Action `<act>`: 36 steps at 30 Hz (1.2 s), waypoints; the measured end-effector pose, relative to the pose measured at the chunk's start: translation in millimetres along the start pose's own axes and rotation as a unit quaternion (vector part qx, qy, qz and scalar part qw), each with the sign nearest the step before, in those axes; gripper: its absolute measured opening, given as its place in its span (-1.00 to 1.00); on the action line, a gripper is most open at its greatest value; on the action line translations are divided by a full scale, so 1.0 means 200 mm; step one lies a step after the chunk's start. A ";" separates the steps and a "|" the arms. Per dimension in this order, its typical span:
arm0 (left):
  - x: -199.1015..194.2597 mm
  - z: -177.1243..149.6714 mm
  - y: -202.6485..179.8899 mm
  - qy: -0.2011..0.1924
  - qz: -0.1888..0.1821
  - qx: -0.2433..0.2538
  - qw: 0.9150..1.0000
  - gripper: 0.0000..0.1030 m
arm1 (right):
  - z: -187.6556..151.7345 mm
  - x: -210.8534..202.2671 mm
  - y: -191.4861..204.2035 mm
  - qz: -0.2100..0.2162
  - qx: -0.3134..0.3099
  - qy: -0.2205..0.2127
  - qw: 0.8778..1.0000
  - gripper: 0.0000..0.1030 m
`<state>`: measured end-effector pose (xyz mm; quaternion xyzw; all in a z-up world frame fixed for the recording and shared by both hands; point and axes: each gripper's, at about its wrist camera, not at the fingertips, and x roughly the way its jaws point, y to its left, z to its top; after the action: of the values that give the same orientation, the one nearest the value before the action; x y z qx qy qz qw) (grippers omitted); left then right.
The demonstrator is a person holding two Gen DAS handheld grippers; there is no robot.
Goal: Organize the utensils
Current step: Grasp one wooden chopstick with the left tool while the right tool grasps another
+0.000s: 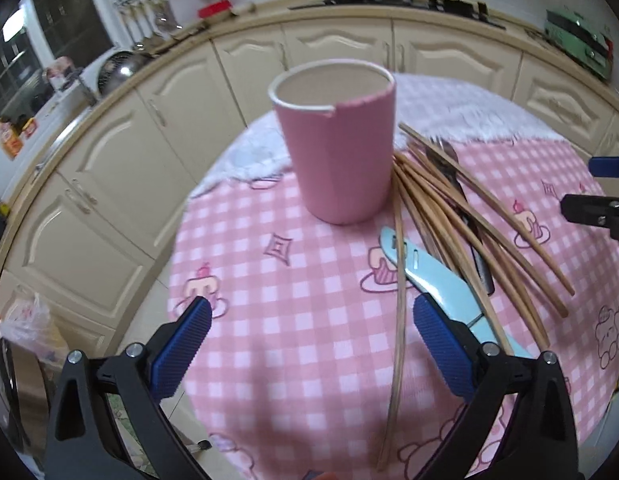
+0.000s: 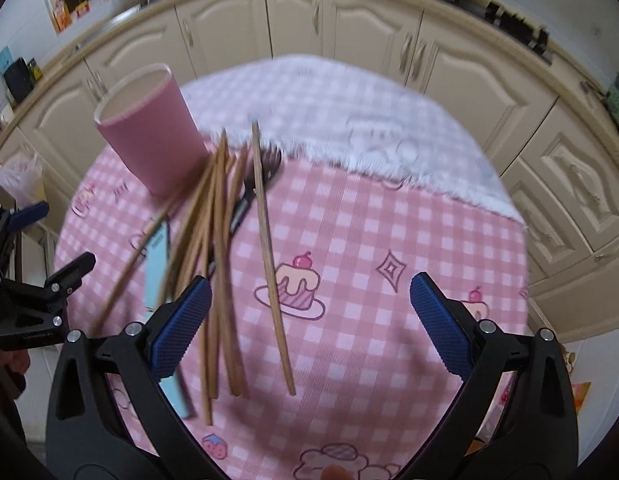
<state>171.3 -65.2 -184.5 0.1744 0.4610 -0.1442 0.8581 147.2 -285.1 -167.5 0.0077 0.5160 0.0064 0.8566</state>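
Observation:
A pink cup stands upright and empty on a round table with a pink checked cloth. Right of it lie several wooden chopsticks, a dark-handled metal fork and a light-blue utensil. One chopstick lies apart to the right. My left gripper is open above the cloth in front of the cup. My right gripper is open over the chopsticks' near ends, holding nothing.
Cream kitchen cabinets curve behind the table. A white fluffy layer shows at the cloth's far edge. The right gripper shows at the left wrist view's right edge, the left gripper at the right wrist view's left edge.

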 end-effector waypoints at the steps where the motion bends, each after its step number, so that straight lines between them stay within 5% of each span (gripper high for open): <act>1: 0.02 0.01 -0.01 0.005 -0.008 0.005 1.000 0.91 | 0.01 0.03 0.00 0.002 -0.002 0.007 1.000 0.89; 9: 0.15 0.04 -0.06 0.039 -0.027 0.037 0.998 0.88 | 0.10 0.17 0.02 0.008 -0.032 0.045 0.998 0.78; 20: 0.28 0.10 -0.06 0.084 -0.055 0.057 0.993 0.37 | 0.23 0.33 0.11 0.022 -0.070 0.085 0.994 0.41; 24: 0.31 0.15 -0.06 0.097 -0.084 0.059 0.990 0.08 | 0.27 0.41 0.14 0.025 -0.072 0.112 0.991 -0.36; 25: 0.31 0.16 -0.06 0.099 -0.094 0.058 0.989 -0.05 | 0.28 0.41 0.15 0.025 -0.075 0.111 0.991 -0.37; 26: 0.32 0.17 -0.06 0.101 -0.100 0.059 0.988 -0.21 | 0.28 0.41 0.15 0.026 -0.077 0.111 0.990 -0.42; 27: 0.31 0.18 -0.08 0.100 -0.105 0.062 0.988 -0.33 | 0.28 0.41 0.15 0.033 -0.076 0.111 0.990 -0.69; 28: 0.31 0.18 -0.08 0.099 -0.107 0.064 0.987 -0.65 | 0.28 0.40 0.13 0.050 -0.066 0.110 0.990 -0.87; 29: 0.30 0.18 -0.09 0.098 -0.109 0.067 0.987 -0.89 | 0.27 0.39 0.12 0.058 -0.060 0.107 0.991 -0.87; 36: 0.25 0.08 -0.13 0.078 -0.111 0.057 0.989 -0.90 | 0.19 0.24 0.00 0.085 -0.010 0.053 0.995 -0.87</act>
<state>198.4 -100.0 -222.1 0.1815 0.5342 -0.2502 0.7868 202.7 -285.2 -191.6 0.0421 0.5582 0.0846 0.8243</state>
